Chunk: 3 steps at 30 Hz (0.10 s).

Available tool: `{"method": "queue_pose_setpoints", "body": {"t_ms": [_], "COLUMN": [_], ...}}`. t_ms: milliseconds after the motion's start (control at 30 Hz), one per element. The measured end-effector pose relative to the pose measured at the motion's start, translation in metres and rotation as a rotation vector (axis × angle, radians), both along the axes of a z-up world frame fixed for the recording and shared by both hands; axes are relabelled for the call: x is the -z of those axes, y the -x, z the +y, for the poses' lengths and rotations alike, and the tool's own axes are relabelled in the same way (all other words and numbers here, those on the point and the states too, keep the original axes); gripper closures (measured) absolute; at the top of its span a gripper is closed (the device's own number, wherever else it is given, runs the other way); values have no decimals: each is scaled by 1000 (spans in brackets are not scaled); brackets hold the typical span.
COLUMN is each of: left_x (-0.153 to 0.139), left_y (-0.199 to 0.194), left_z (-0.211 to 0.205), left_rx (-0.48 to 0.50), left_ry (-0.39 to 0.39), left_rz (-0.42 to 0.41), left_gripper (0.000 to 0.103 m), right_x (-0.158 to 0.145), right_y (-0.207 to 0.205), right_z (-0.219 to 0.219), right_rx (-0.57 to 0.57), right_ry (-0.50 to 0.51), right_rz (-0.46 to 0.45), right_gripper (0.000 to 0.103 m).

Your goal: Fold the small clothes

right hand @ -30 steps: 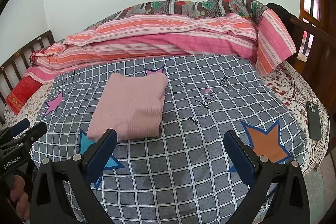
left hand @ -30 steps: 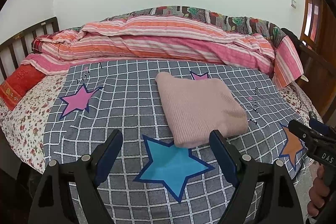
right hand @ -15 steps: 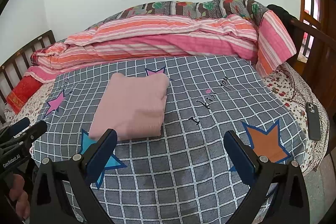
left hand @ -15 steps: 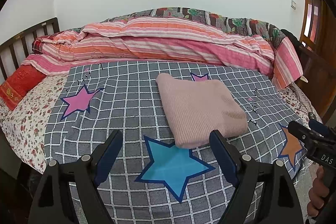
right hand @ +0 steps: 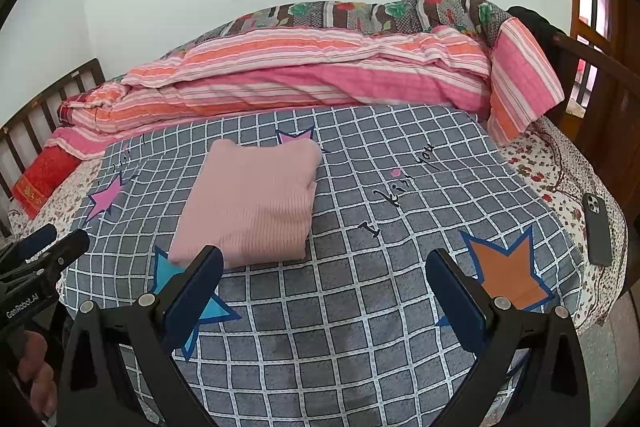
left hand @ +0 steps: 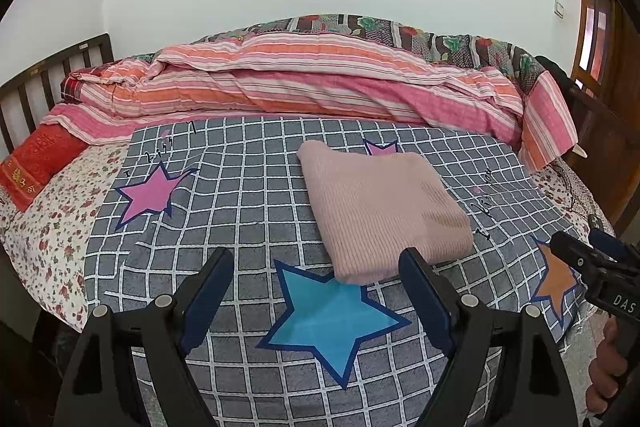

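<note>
Left wrist view: pink garment [left hand: 380, 207] lies folded on the checked sheet [left hand: 248, 187]; left gripper [left hand: 316, 291] and right gripper [right hand: 324, 287] gape wide, empty; folding looks finished.

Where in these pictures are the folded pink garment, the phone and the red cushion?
folded pink garment [left hand: 380, 205]: left wrist view, middle of its top face.
phone [right hand: 597, 229]: right wrist view, middle of its dark back.
red cushion [left hand: 38, 165]: left wrist view, middle of its top.
</note>
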<state>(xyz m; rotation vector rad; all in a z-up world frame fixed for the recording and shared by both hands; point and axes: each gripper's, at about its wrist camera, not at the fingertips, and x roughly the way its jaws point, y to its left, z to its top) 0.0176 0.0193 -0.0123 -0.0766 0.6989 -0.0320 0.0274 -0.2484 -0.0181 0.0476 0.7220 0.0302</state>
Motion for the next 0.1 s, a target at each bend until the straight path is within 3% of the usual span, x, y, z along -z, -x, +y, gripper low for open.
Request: {"method": "queue_pose_setpoints", "body": {"t_ms": [100], "left_x": [1], "left_y": [-2], "left_z": [1], "left_rx": [5], "left_ry": [2], "left_rz": [4], "left_gripper": [19], "right_x": [0], "right_y": [-2], "right_z": [-1], "right_rx": [-2], "right_ry": [-4], "right_rz": [2], "right_gripper": [3]}}
